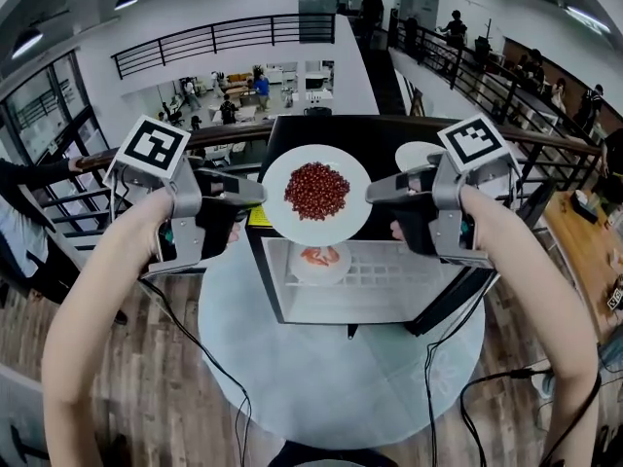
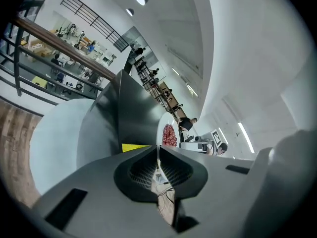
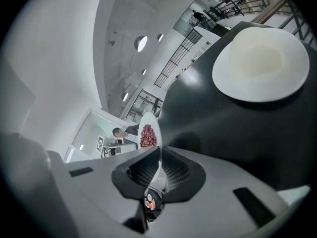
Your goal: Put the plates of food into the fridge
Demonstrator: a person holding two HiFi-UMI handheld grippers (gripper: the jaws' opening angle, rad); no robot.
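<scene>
Plate (image 1: 290, 224), round white, w/ red beans (image 1: 316, 191), pinched at opposite rims by left gripper (image 1: 261, 195) & right gripper (image 1: 370, 195).

Left gripper (image 1: 258, 195) and right gripper (image 1: 372, 195) pinch opposite rims of a white plate (image 1: 287, 218) of red beans (image 1: 316, 190) (jaws clamped) above the black fridge (image 1: 389, 132) on the round surface (image 1: 341, 382); a second plate (image 1: 310, 273) sits inside.

White plate of red beans (image 1: 284, 207) level before the open black fridge (image 1: 380, 134), whose shelf holds a second plate (image 1: 321, 276).

Head view looks down; all views share plate (image 1: 275, 188).
</scene>
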